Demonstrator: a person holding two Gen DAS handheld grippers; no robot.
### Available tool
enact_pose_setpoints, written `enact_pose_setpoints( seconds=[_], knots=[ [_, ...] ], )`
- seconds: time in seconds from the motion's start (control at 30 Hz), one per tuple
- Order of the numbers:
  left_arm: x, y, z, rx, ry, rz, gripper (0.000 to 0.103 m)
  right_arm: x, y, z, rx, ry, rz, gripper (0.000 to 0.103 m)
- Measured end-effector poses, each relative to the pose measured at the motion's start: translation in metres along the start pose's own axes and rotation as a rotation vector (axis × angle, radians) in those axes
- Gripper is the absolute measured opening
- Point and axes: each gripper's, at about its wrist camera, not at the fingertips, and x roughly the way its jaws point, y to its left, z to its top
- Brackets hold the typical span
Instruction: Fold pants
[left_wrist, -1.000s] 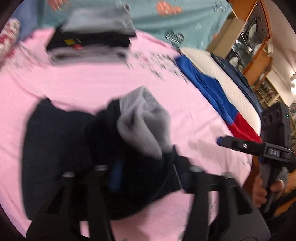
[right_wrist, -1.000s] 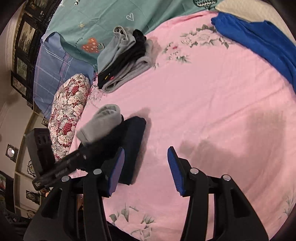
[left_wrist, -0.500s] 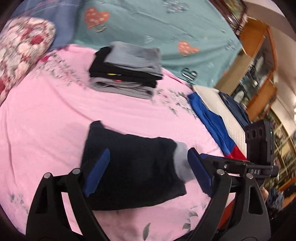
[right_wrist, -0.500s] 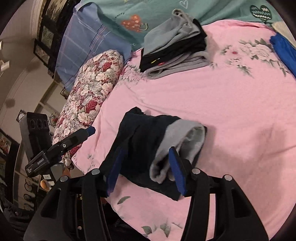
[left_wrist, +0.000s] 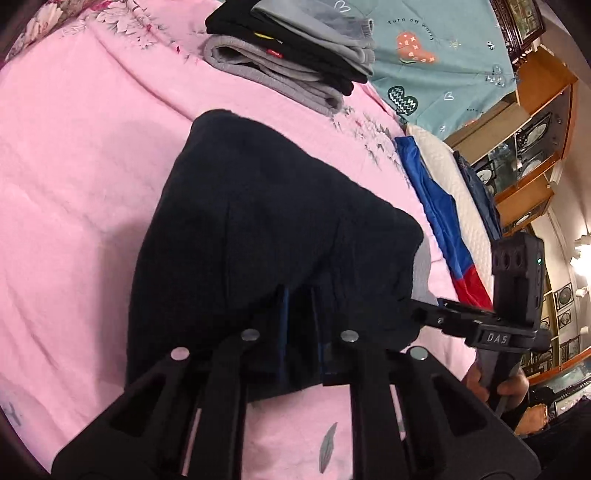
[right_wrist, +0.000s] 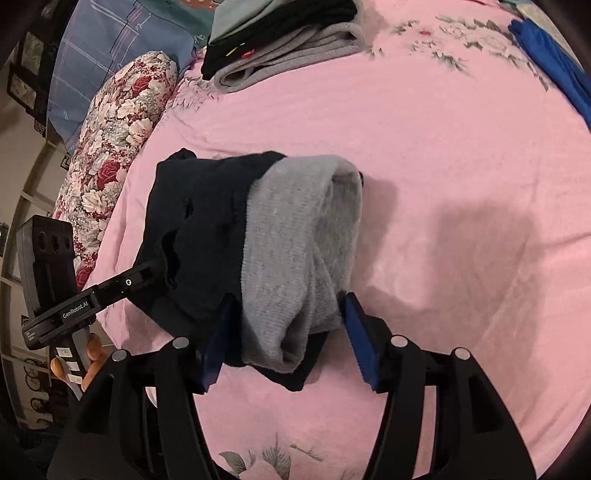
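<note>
While one pair of dark navy pants (left_wrist: 266, 229) is lying folded on the pink floral bedsheet (left_wrist: 74, 177), two hand-held grippers are working at its near edge. The left gripper (left_wrist: 299, 332) is clamping the near hem of the pants: its two blue-padded fingers (left_wrist: 282, 325) are standing close together with dark cloth pinched between them. The right gripper (right_wrist: 286, 332) is straddling the grey lining (right_wrist: 299, 236) of the pants (the turned-out inner side, seen best in the right wrist view); its two blue pads (right_wrist: 356, 332) are standing well apart on either side of the grey roll, and whether they are touching the cloth cannot be told. In the right wrist view the left gripper is reaching into the navy cloth from the left. In the left wrist view the right gripper (left_wrist: 443, 314) is entering from the right, held by one hand (left_wrist: 495, 387).

Beyond the pants, one stack of folded garments (left_wrist: 291, 55) is resting on the sheet, well apart from them: three layers can be counted, grey at the bottom, black in the middle, grey on top. One blue-and-red cloth (left_wrist: 443, 221) is lying along the right edge of the bed, beside a white quilted cover (left_wrist: 454, 177). One teal blanket with heart prints (left_wrist: 424, 55) is lying behind the stack. One rose-patterned pillow (right_wrist: 118, 122) and one blue checked pillow (right_wrist: 110, 48) are lying at the left side of the bed. One wooden glass-fronted cabinet (left_wrist: 532, 140) is standing past the bed.
</note>
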Motion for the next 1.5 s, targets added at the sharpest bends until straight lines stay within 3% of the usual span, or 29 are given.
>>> enact_pose_setpoints(
  seconds=[0.13, 0.2, 0.3, 0.33, 0.4, 0.47, 0.57, 0.7, 0.8, 0.9, 0.97, 1.07, 1.1, 1.13, 1.27, 1.43, 1.5],
  knots=[
    [-0.015, -0.007, -0.007, 0.026, -0.015, 0.034, 0.018, -0.053, 0.045, 0.023, -0.145, -0.145, -0.062, 0.059],
    [-0.022, -0.009, -0.008, 0.028, -0.02, 0.053, 0.02, -0.065, 0.073, 0.04, -0.228, -0.186, -0.025, 0.06],
    [-0.025, -0.01, -0.009, 0.027, -0.021, 0.088, 0.02, -0.047, 0.119, 0.075, -0.344, -0.133, 0.076, 0.058],
    [-0.026, -0.012, -0.009, 0.023, -0.017, 0.097, 0.02, -0.028, 0.136, 0.089, -0.381, -0.094, 0.085, 0.046],
    [-0.026, -0.013, -0.009, 0.023, -0.014, 0.117, 0.02, 0.01, 0.157, 0.107, -0.411, 0.007, 0.069, 0.03],
    [-0.025, -0.013, -0.008, 0.023, -0.013, 0.132, 0.02, 0.043, 0.169, 0.116, -0.419, 0.084, 0.047, 0.03],
    [-0.022, -0.012, -0.007, 0.018, 0.0, 0.137, 0.02, 0.094, 0.17, 0.124, -0.418, 0.174, -0.068, 0.03],
    [-0.015, -0.009, -0.008, 0.034, 0.018, 0.175, 0.02, 0.135, 0.155, 0.124, -0.39, 0.225, -0.14, 0.028],
    [-0.012, -0.007, -0.009, 0.034, 0.019, 0.183, 0.02, 0.139, 0.157, 0.124, -0.388, 0.22, -0.145, 0.033],
    [-0.027, -0.006, -0.01, 0.028, 0.007, 0.141, 0.026, 0.112, 0.158, 0.128, -0.361, 0.185, -0.075, 0.038],
    [-0.052, -0.003, -0.011, 0.026, -0.059, 0.147, 0.071, 0.073, 0.157, 0.13, -0.337, 0.123, 0.004, 0.051],
    [-0.092, 0.006, -0.011, 0.018, -0.175, 0.195, 0.078, 0.007, 0.139, 0.123, -0.3, -0.021, 0.063, 0.08],
    [-0.099, 0.011, -0.01, 0.005, -0.182, 0.197, 0.079, -0.017, 0.123, 0.114, -0.275, -0.077, 0.059, 0.098],
    [-0.105, 0.021, -0.008, -0.025, -0.181, 0.2, 0.079, -0.032, 0.11, 0.107, -0.256, -0.114, 0.05, 0.102],
    [-0.09, 0.053, -0.002, -0.133, -0.097, 0.147, 0.08, -0.062, 0.041, 0.059, -0.093, -0.159, 0.035, 0.102],
    [-0.032, 0.076, 0.012, -0.217, 0.081, 0.006, 0.08, -0.05, -0.031, -0.014, 0.184, -0.079, 0.252, 0.102],
    [-0.014, 0.075, 0.021, -0.202, 0.103, -0.026, 0.08, -0.044, -0.041, -0.027, 0.226, -0.053, 0.269, 0.102]
  ],
)
